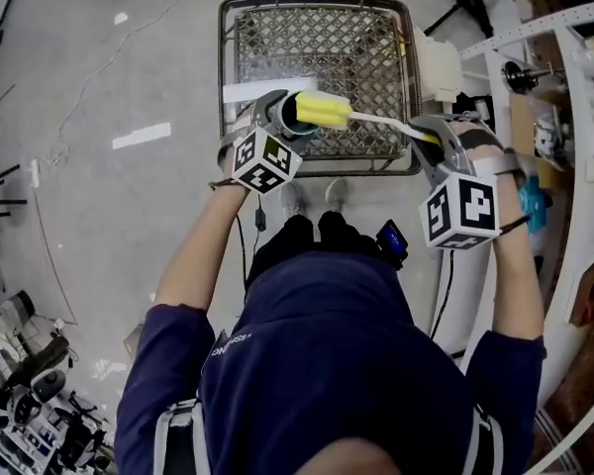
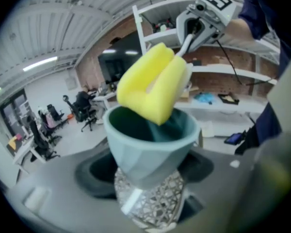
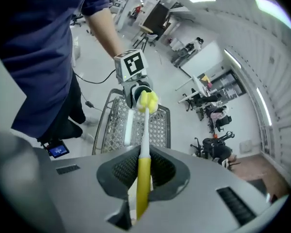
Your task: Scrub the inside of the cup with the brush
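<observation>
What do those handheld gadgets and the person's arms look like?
The left gripper and right gripper are grey, each carrying a white cube with black square markers. A thin black cable trails from the right one. Navy short sleeves cover the upper arms.

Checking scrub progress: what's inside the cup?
Only the yellow head of the brush dips into the cup; the inner wall seen looks bare, the bottom is covered.

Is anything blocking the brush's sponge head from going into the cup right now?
Nothing visible does. The cup, gripped by the left gripper, has its mouth open toward the brush, whose yellow sponge head sits right at the rim. The right gripper holds the brush by its handle, with only open air along the shaft.
</observation>
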A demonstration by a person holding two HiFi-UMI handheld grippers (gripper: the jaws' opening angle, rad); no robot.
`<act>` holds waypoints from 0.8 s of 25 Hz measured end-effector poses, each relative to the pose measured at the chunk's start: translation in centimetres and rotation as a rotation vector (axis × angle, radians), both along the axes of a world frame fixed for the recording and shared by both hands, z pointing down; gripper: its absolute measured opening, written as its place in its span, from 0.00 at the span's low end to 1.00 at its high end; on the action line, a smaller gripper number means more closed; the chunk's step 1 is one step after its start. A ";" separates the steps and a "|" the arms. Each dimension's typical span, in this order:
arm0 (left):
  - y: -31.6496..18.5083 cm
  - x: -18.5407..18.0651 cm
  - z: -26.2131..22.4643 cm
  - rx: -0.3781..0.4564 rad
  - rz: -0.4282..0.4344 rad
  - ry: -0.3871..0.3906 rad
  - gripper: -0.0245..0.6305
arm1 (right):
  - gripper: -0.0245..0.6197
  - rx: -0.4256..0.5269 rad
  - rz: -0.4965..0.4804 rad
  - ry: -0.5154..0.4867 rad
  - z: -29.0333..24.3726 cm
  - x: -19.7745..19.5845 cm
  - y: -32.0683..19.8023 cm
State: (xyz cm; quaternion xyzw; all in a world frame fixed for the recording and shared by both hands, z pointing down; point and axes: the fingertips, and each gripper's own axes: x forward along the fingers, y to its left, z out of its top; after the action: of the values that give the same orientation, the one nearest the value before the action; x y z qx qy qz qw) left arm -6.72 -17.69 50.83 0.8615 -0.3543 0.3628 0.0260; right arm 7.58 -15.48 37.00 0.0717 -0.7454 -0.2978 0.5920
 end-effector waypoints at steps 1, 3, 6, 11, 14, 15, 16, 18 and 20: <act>0.0 -0.2 0.0 -0.005 0.000 -0.013 0.58 | 0.08 0.020 -0.021 0.024 -0.2 -0.5 -0.1; 0.1 -0.7 0.2 -0.018 -0.001 -0.040 0.58 | 0.08 0.059 -0.061 0.082 -0.3 -1.3 -0.1; 0.2 -1.4 0.4 -0.039 0.000 -0.085 0.58 | 0.08 0.106 -0.128 0.164 -1.0 -3.0 -0.4; 0.3 -1.6 1.2 -0.060 0.033 -0.205 0.58 | 0.08 0.141 -0.208 0.222 -0.7 -6.0 -0.2; 0.3 -1.2 1.6 -0.073 0.051 -0.248 0.58 | 0.08 0.179 -0.235 0.249 0.4 -6.9 -0.2; 0.3 -1.0 1.7 -0.080 0.055 -0.256 0.58 | 0.08 0.198 -0.245 0.246 0.5 -7.3 -0.4; 0.3 -0.8 1.9 -0.087 0.059 -0.264 0.58 | 0.08 0.220 -0.252 0.241 0.5 -7.7 -0.7; 0.4 -0.4 2.3 -0.097 0.068 -0.282 0.58 | 0.08 0.260 -0.251 0.237 0.7 -7.8 -1.6; 0.5 -0.2 2.6 -0.107 0.072 -0.298 0.58 | 0.08 0.258 -0.234 0.255 1.0 -7.2 -2.3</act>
State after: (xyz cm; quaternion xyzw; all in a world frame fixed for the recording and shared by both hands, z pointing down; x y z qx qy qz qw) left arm -6.96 -17.18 53.46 0.8077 -0.3034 0.5056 0.0062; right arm 0.42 -17.79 37.96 0.0218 -0.6233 -0.4641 0.6290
